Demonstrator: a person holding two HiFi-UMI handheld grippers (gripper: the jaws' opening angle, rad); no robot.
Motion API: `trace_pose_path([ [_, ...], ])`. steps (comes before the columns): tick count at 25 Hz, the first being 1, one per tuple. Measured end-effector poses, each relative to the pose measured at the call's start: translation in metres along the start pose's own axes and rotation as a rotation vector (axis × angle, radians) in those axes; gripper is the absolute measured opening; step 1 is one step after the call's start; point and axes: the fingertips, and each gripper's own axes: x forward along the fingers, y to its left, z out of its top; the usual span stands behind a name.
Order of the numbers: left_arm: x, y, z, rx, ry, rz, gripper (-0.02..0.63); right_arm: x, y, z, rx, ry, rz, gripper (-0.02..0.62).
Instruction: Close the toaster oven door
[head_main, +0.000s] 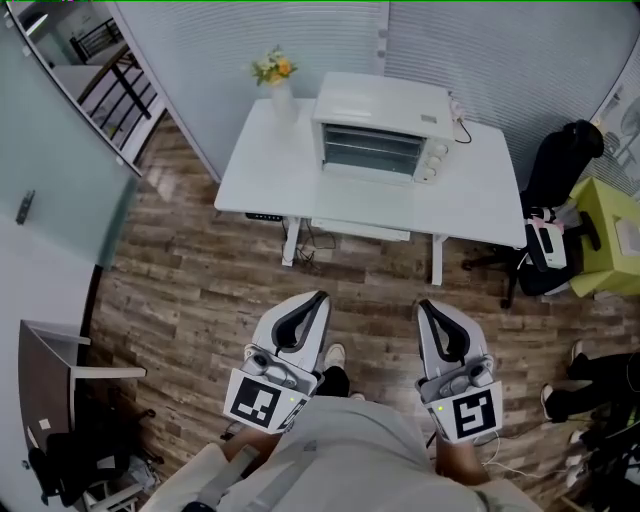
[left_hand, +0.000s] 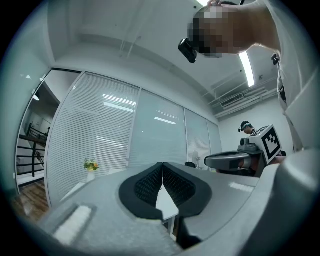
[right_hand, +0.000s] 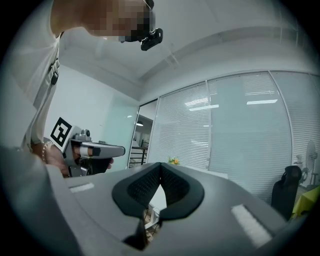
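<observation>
A white toaster oven stands on the white table far ahead of me. Its front faces me with the wire racks showing, and its door seems to lie folded down in front. My left gripper and right gripper are held side by side over the wooden floor, well short of the table. Both point toward it, with jaws touching and nothing between them. In the left gripper view the pads meet at the tip, and the right gripper view shows its pads meeting the same way. The oven itself is hidden behind the jaws in both gripper views.
A vase of yellow flowers stands at the table's back left corner. A black office chair and a green desk are on the right. A glass partition and staircase lie to the left, and blinds cover the wall behind.
</observation>
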Motion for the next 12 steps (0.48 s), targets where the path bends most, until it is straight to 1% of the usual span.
trace_pose_path([
  [4,0.017,0.029,-0.003,-0.003,0.005,-0.002,0.003,0.034,-0.005,-0.001,0.035,0.007,-0.009,0.005],
  [12,0.041,0.08,-0.009,-0.019,0.009,-0.012,0.003,0.091,-0.011,-0.003,0.026,0.011,-0.018,0.005],
])
